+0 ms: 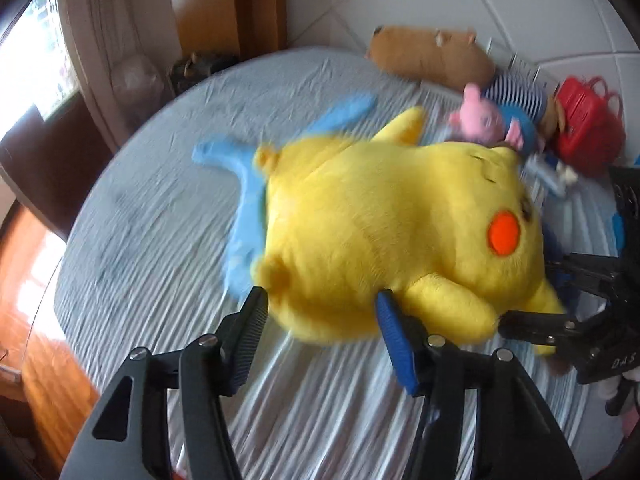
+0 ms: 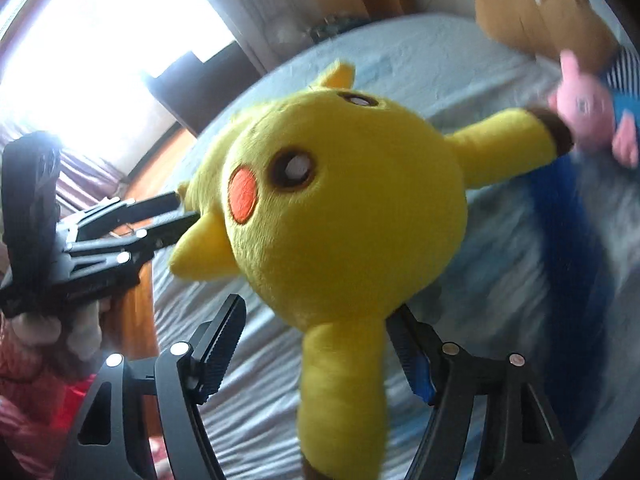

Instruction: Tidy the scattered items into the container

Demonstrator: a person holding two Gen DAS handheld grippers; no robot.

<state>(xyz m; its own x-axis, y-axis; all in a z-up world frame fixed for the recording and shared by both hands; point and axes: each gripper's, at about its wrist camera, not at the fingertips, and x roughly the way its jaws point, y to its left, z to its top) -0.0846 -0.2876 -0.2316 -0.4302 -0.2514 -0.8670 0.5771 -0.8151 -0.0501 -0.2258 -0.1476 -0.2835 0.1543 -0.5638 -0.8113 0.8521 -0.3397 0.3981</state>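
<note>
A big yellow Pikachu plush [image 1: 392, 232] lies on the grey-blue bed sheet [image 1: 160, 240]. My left gripper [image 1: 320, 304] is open, its fingers at the plush's lower body and foot. My right gripper [image 2: 316, 332] is open, with one of the plush's ears [image 2: 340, 392] lying between the fingers and the head [image 2: 344, 208] just beyond. Each gripper also shows in the other's view: the right one [image 1: 560, 300] at the plush's head and the left one [image 2: 176, 208] at its side. No container is in view.
A blue plush [image 1: 244, 184] lies partly under the yellow one. A pink pig plush [image 1: 488, 120], a brown plush [image 1: 432, 56], a striped item [image 1: 516, 92] and a red toy bag [image 1: 588, 124] sit at the bed's far side. Wooden floor [image 1: 36, 312] lies left.
</note>
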